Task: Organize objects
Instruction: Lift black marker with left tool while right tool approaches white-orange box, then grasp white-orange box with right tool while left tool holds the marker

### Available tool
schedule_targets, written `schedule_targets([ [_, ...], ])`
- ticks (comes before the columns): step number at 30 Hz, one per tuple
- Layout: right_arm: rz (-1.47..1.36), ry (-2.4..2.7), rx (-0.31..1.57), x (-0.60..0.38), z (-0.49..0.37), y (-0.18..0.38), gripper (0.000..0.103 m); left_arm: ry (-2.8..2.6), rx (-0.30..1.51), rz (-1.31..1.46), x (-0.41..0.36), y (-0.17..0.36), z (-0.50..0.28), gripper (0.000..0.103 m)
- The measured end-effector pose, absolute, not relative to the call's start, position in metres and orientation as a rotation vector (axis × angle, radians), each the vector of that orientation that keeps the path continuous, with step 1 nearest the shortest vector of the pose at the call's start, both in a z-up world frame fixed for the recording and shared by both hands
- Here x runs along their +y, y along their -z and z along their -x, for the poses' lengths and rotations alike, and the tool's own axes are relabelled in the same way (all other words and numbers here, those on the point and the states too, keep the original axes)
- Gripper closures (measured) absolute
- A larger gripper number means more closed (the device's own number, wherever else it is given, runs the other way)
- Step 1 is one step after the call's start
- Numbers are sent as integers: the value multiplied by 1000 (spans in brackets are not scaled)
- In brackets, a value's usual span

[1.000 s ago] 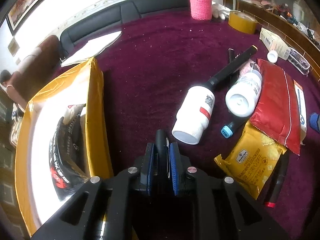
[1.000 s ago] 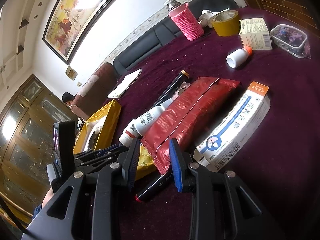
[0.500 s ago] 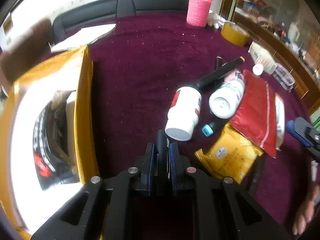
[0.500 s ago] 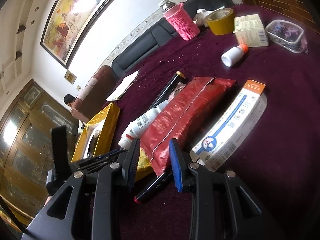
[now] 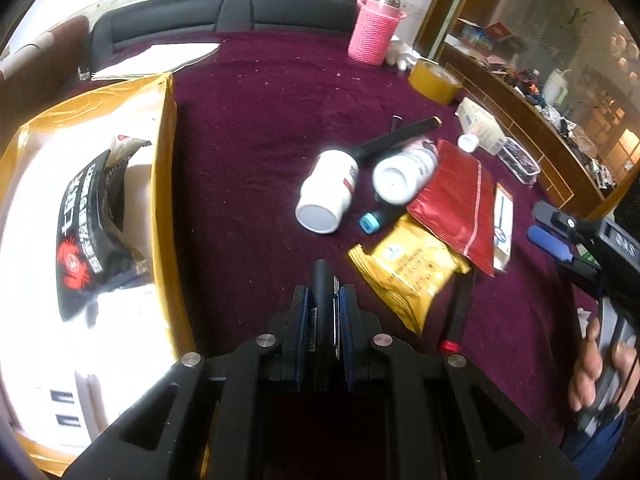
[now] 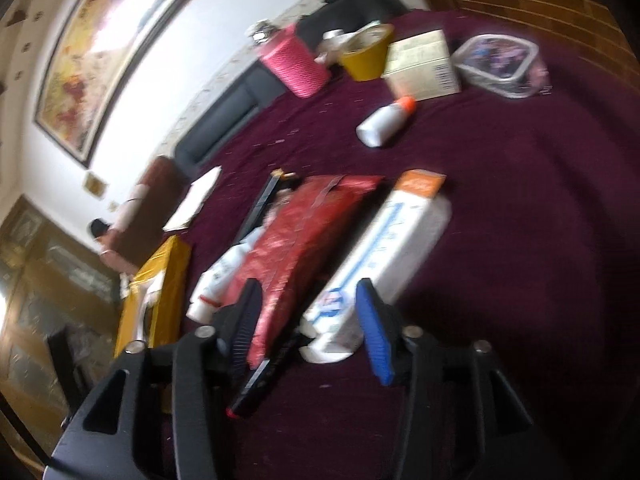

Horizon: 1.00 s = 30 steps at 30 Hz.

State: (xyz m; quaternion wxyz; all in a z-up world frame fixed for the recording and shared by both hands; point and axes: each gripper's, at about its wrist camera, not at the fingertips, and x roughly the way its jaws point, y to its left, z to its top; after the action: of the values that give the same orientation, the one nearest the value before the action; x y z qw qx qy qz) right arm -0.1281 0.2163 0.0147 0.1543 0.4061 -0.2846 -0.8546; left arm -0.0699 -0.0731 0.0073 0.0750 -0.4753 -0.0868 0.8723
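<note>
My left gripper (image 5: 323,304) clamped a black pen (image 5: 322,300); my right gripper's (image 6: 308,320) jaws had just widened, gripping nothing, above the red foil pouch (image 6: 304,248).

A matt, napped maroon cloth (image 5: 260,128) covers the table, flecked with pale crumbs. On it, beside a glossy red foil pouch (image 5: 456,204), lie smooth white plastic bottles (image 5: 328,192) and a shiny yellow film cracker packet (image 5: 408,268); a printed cardboard carton (image 6: 384,248) rests against the pouch's other side. Well left of the pouch, a glossy yellow-sided box (image 5: 162,184) holds a crinkled black plastic bag (image 5: 92,224). Beyond the pouch stands a rough pink knitted sleeve (image 5: 372,36). The left gripper (image 5: 324,304) is matt black plastic with bright metal screws.
</note>
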Motion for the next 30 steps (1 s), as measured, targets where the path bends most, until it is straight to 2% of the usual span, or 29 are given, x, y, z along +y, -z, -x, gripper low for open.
schedule_targets([
  [5,-1321,2526,-822,225,136,-12,48,-2611,-252,1387,-70,-8,62,91],
  [11,-1478,2624,-683,208,158,-2,47,-2587,-245,1370,-66,-7,59,91],
  [16,-1563,2740,-335,174,180,-4,46,-2576,-264,1360,-67,-7,58,91],
  [18,-1552,2760,-195,167,181,-2,51,-2570,-264,1358,-66,-7,58,91],
  [19,-1541,2769,-154,167,179,-1,62,-2569,-266,1357,-66,-7,57,91],
  [20,-1529,2779,-118,168,177,-1,80,-2566,-269,1355,-66,-7,57,91],
  [22,-1494,2743,-163,178,170,-2,88,-2561,-276,1354,-66,-7,57,91],
  [24,-1455,2716,-236,190,159,-5,92,-2558,-288,1356,-67,-7,57,91],
  [30,-1301,2684,-312,201,127,-18,92,-2564,-324,1348,-71,-11,54,91],
])
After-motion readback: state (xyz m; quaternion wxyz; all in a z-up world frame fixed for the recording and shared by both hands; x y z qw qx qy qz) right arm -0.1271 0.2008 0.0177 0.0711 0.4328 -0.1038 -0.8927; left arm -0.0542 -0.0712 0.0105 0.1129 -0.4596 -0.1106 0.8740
